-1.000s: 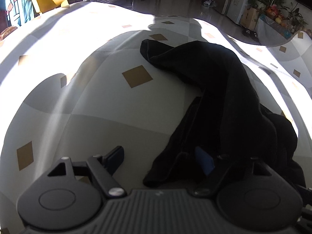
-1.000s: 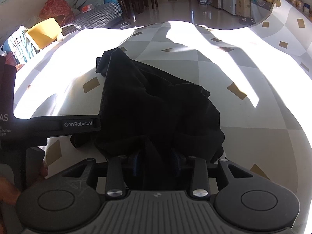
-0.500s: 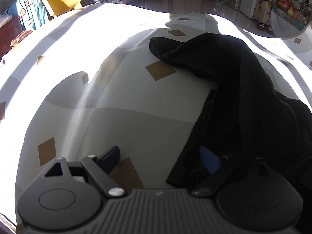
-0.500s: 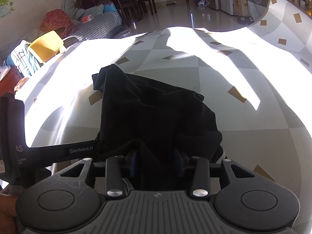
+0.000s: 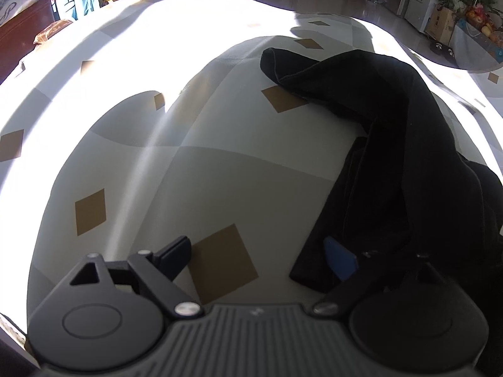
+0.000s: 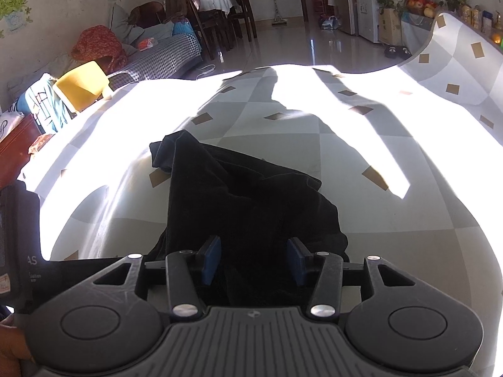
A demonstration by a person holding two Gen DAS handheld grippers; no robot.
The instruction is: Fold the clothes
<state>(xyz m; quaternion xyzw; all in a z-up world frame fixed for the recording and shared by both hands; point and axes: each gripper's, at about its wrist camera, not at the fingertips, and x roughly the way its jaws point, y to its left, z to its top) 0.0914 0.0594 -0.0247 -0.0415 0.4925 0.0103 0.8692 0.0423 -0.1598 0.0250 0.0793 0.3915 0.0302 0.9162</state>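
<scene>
A black garment (image 5: pixel 393 157) lies crumpled on the table (image 5: pixel 220 172), which is covered with a cloth of grey and white squares and brown diamonds. My left gripper (image 5: pixel 257 259) stands open and wide just left of the garment's near corner. Its right pad (image 5: pixel 339 262) touches the cloth edge, and only bare table lies between the pads. In the right wrist view the garment (image 6: pixel 251 204) runs forward from my right gripper (image 6: pixel 254 259). Its jaws are opening, with a fold of the garment loose between the blue pads (image 6: pixel 210 259).
The left gripper's body (image 6: pixel 19 251) and a hand (image 6: pixel 9 345) fill the right view's left edge. Beyond the far table edge are a yellow cushion (image 6: pixel 81 84), a checked sofa (image 6: pixel 157 59), dining chairs (image 6: pixel 213 22) and a fridge (image 6: pixel 364 3). Strong sun bands cross the table.
The right jaws have spread apart and released the fold of the garment they were pinching. The left jaws widened and slid left, so the garment's corner now sits at the right pad.
</scene>
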